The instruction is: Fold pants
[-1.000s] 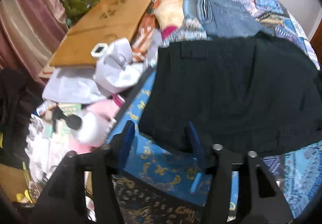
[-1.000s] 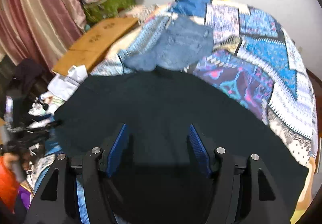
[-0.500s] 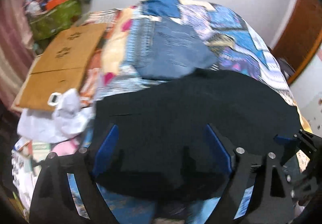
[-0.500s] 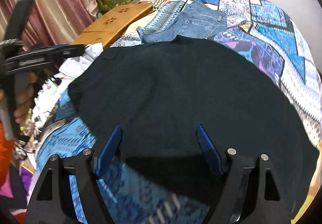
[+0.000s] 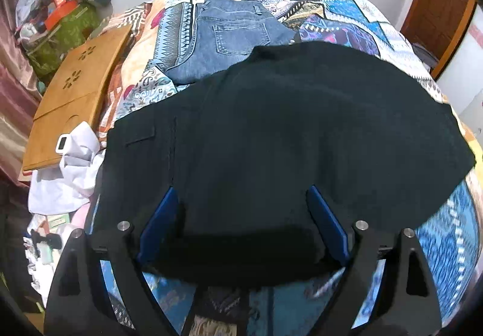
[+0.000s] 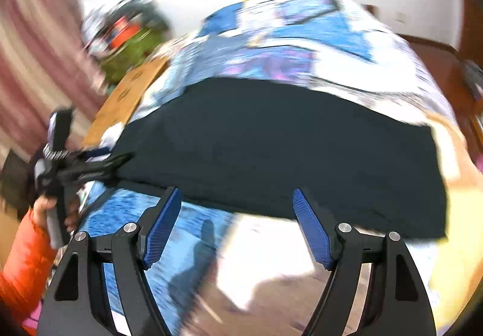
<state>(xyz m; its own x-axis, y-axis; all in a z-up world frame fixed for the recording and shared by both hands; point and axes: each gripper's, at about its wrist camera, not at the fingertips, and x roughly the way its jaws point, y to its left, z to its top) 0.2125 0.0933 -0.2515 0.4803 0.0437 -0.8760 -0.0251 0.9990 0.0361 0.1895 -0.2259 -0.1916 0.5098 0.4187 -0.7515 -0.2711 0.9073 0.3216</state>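
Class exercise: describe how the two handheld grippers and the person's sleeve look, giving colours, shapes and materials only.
Each gripper, left gripper and right gripper, has a black frame of angular struts with triangular cut-outs, round silver bolt heads, and two flat blue fingers with a fine cross-hatched texture. The sleeve is bright orange and puffy. No cables show.

Matt black cloth pants lie on a patterned fabric bedspread beside a smooth wooden board.

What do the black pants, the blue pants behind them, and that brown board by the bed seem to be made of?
Black pants: probably a matte woven cloth; smooth, without sheen, weave too fine to tell. Blue pants: denim, judging by faded blue, stitched pocket and belt loops. Brown board: looks like wood or bamboo, with smooth tan surface and cut-out patterns.
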